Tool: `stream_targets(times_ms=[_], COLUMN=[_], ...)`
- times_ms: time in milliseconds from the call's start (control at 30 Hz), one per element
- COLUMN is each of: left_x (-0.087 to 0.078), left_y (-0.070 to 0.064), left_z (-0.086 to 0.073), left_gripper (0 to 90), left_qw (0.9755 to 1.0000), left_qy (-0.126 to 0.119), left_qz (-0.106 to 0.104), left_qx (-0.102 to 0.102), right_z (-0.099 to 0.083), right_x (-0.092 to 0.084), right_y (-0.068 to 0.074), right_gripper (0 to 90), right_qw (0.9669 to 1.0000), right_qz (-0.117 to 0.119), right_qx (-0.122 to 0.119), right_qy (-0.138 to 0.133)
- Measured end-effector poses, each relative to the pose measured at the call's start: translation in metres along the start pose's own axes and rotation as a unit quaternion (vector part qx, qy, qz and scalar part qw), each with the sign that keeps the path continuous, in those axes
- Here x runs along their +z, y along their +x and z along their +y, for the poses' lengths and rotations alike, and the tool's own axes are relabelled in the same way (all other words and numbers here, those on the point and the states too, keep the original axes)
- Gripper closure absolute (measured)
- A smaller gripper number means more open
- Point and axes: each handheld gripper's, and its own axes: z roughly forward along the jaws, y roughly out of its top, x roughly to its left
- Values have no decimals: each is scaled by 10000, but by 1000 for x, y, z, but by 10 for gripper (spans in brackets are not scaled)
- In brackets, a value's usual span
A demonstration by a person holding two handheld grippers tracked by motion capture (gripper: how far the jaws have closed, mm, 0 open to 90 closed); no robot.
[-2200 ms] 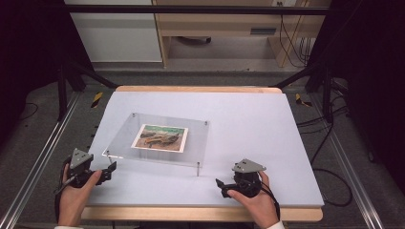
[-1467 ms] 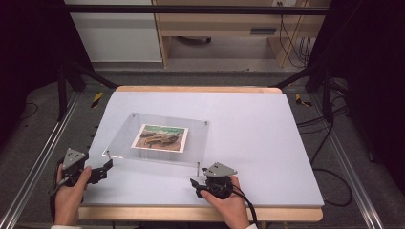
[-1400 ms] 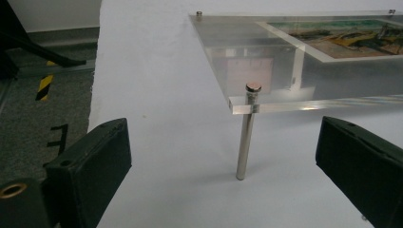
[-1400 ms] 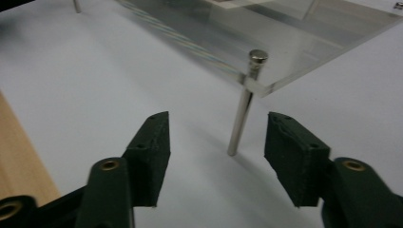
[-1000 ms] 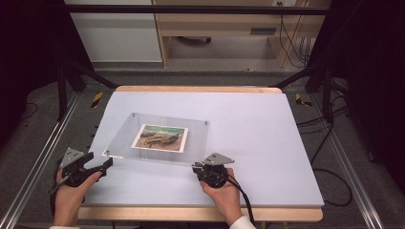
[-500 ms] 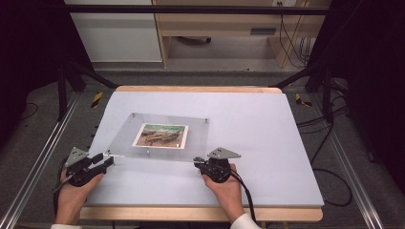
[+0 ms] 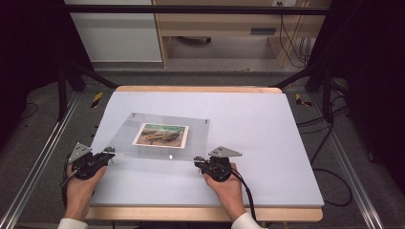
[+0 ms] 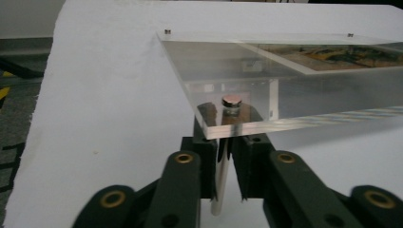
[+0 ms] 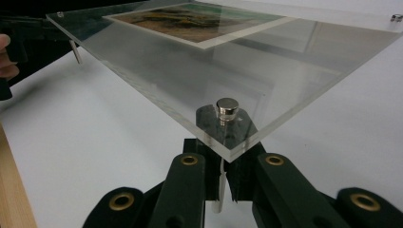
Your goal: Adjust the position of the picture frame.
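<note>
A clear acrylic panel with a painted picture under it stands on thin metal legs over the white table sheet. My left gripper is at its near left corner. In the left gripper view its jaws have just been closing and the left gripper is now shut on the corner leg below the round cap. My right gripper is at the near right corner, and the right gripper is shut on that leg under its cap.
A wooden edge borders the table at the front. Metal rails run along both sides. A cabinet and a wooden bench stand behind the table. Cables lie on the floor at the right.
The right hand has moved left and forward to the panel's near right corner. The left gripper has come in to the near left corner and its jaws have closed there.
</note>
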Motion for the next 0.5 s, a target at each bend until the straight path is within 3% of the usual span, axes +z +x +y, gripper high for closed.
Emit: stream_targets(times_ms=[67, 133, 500], left_x=[-1, -1, -1], left_y=[0, 2, -1], left_z=[0, -1, 0], left_gripper=[838, 838, 841], left_qw=[9998, 9996, 9999], left_qy=[-48, -59, 22], left_qz=[-20, -64, 9], left_qx=[-201, -272, -163], right_z=[0, 0, 0], right_x=[0, 0, 2], right_y=[0, 0, 1], right_gripper=[849, 848, 847], right_qw=[10000, 10000, 9995], right_qz=[-18, -37, -159], right_qx=[0, -73, -269], right_qy=[-16, -29, -102])
